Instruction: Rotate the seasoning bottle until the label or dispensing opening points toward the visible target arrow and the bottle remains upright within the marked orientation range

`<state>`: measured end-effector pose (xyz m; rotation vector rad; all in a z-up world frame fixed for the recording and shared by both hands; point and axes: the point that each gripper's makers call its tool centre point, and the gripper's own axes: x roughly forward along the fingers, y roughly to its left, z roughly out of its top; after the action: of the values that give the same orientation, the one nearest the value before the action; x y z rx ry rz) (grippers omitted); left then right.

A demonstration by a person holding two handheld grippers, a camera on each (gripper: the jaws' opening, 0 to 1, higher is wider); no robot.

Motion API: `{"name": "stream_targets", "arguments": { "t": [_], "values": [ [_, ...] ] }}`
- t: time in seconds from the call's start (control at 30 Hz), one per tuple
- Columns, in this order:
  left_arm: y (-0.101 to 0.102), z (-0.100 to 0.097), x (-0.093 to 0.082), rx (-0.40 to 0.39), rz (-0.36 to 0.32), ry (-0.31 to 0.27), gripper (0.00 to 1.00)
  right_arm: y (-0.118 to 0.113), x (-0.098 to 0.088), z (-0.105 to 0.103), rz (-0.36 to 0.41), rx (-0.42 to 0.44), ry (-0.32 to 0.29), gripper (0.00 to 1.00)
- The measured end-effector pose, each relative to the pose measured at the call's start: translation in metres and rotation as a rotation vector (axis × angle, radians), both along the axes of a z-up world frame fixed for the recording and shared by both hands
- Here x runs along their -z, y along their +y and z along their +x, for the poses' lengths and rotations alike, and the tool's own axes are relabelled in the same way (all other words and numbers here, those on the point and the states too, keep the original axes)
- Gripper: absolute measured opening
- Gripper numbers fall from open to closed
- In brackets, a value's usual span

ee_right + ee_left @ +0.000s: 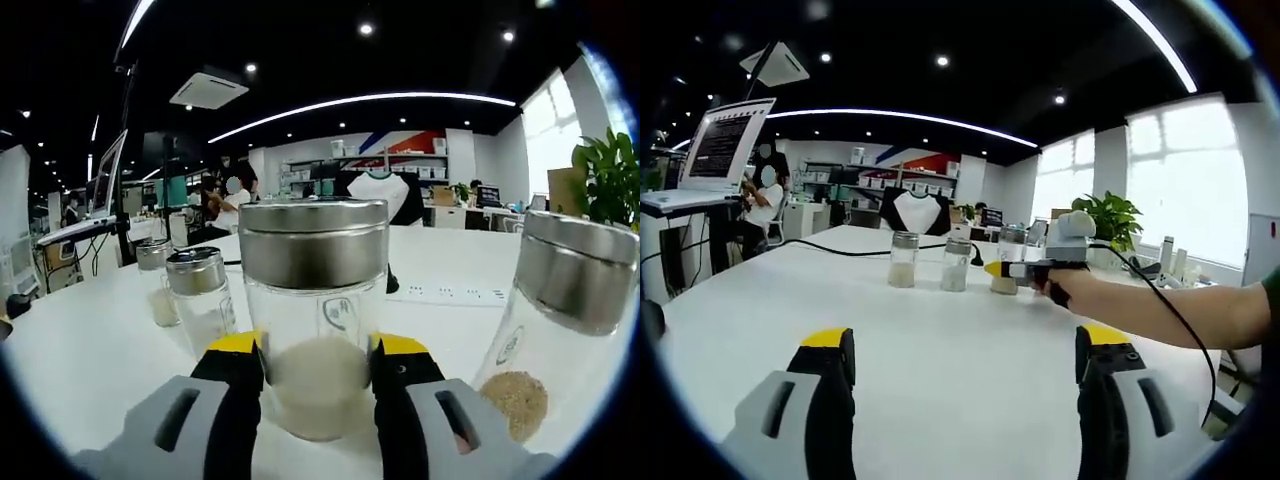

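In the right gripper view, the right gripper [313,352] has its two yellow-tipped jaws set around the lower body of a seasoning bottle [315,310], one jaw against each side of the glass, so the bottle sits pinched between them. The bottle stands upright on the white table [80,340], has a brushed metal lid, and holds a low layer of pale powder level with the jaw tips. A small printed mark shows on the glass just above the powder, facing the camera. Beyond the left jaw stand two smaller jars [205,295], close together, each with a metal lid. Just outside the right jaw stands another jar [555,320] with brown grains at its bottom, tilted in the fisheye picture. Past the held bottle, a white power strip [455,293] lies on the table. In the left gripper view, the left gripper [965,375] hovers over bare tabletop with its jaws spread wide apart and nothing between them. Far ahead of those jaws, a row of jars [930,262] stands on the table, and a person's hand [1080,290] reaches in from beyond the right jaw, carrying the other gripper up to the jar at the right end of that row.
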<state>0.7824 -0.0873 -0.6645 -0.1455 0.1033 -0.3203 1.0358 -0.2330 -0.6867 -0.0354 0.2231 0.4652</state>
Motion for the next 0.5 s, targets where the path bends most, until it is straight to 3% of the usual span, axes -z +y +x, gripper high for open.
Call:
{"name": "stream_targets", "arguments": {
  "t": [0.17,0.5],
  "values": [
    [-0.0022,-0.0009,-0.0041,0.004,0.026,-0.017,0.97,-0.0007,0.0002,0.0019,-0.003,0.001,0.013,0.41],
    [0.0005,-0.0009,-0.0036,-0.001,0.016,-0.013,0.97,-0.004,0.0005,-0.0025,-0.007,-0.011,0.021,0.41]
  ]
}}
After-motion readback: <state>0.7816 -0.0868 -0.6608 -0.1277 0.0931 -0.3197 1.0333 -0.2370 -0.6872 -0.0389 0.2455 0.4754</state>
